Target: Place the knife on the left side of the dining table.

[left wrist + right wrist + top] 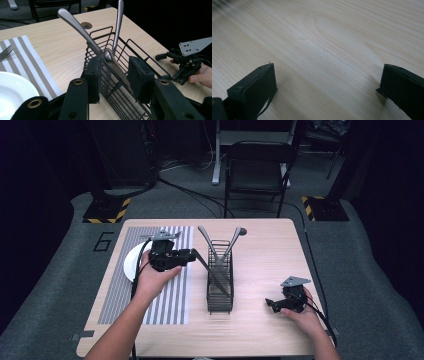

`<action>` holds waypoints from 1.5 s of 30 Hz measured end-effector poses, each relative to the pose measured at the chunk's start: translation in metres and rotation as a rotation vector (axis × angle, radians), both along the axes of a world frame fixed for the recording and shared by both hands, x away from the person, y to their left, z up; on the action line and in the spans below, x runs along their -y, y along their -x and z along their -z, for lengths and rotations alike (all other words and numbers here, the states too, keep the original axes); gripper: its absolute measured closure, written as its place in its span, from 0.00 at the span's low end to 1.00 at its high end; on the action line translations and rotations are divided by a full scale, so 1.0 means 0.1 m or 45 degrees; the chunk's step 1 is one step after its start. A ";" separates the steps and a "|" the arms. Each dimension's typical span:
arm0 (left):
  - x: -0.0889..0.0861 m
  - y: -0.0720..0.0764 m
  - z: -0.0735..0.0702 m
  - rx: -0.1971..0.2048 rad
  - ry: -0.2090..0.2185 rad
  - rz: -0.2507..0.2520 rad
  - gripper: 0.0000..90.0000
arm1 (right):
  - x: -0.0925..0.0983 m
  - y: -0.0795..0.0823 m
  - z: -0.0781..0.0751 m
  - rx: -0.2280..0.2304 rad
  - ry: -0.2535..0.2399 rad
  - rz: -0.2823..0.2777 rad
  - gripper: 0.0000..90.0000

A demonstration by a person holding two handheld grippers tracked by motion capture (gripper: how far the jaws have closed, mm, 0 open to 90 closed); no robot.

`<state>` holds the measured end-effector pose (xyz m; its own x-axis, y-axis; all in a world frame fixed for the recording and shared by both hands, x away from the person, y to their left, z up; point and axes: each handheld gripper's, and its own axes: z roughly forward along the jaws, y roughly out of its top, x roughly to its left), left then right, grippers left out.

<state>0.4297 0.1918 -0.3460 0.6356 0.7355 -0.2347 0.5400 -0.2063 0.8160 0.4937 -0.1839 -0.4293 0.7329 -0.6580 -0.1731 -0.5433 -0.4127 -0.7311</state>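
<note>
Left tongs (113,75) wide around knife (100,51) in wire basket (140,75) (spoon (117,27) inside too); right tongs (327,92) wide.

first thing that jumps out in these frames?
The black wire caddy mid-table, with two metal utensils crossing in a V above it. The left gripper has its jaws either side of a knife leaning out of that caddy, not visibly clamped. Left of it, a white plate sits on a striped placemat; the right gripper idles open at the near right.
</note>
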 end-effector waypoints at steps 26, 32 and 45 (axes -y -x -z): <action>0.17 -0.17 0.13 0.000 0.021 -0.027 0.81 | 0.00 0.00 0.00 0.002 -0.001 0.006 0.00; 0.19 -0.19 0.14 -0.005 0.025 -0.026 0.82 | 0.00 0.00 0.00 0.001 -0.001 0.004 0.00; 0.25 -0.05 0.06 0.036 0.020 0.005 0.84 | 0.00 0.00 0.00 0.000 0.000 0.000 0.00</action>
<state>0.4346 0.1671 -0.3524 0.6450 0.7294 -0.2279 0.5160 -0.1957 0.8339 0.4937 -0.1838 -0.4293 0.7329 -0.6579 -0.1733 -0.5434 -0.4128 -0.7309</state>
